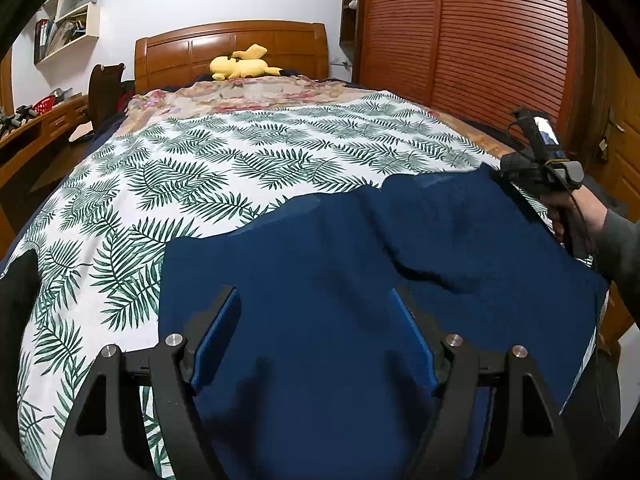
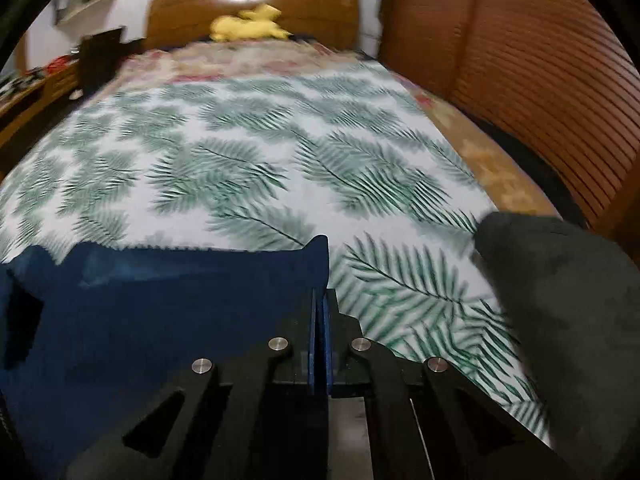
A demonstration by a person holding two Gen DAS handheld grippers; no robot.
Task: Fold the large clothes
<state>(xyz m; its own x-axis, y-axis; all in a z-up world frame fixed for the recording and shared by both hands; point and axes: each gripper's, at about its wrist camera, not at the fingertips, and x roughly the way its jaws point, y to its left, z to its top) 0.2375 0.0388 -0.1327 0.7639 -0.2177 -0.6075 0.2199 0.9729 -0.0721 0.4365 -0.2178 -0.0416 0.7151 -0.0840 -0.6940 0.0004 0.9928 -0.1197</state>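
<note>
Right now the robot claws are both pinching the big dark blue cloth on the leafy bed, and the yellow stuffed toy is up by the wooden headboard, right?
Not quite. Only the right gripper pinches the big dark blue cloth. The left wrist view shows the left gripper with its jaws wide apart above the cloth. The rest is right: the leafy bedspread, and the yellow stuffed toy by the wooden headboard.

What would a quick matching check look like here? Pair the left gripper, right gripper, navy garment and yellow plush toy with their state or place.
Things:
1. left gripper
2. right gripper
3. navy garment
4. yellow plush toy

States or places:
A. lies by the wooden headboard
B. shut on a fabric corner
C. open, fingers wide apart above cloth
D. spread on the leaf-print bedsheet

Pairs: 1-C, 2-B, 3-D, 4-A
</note>
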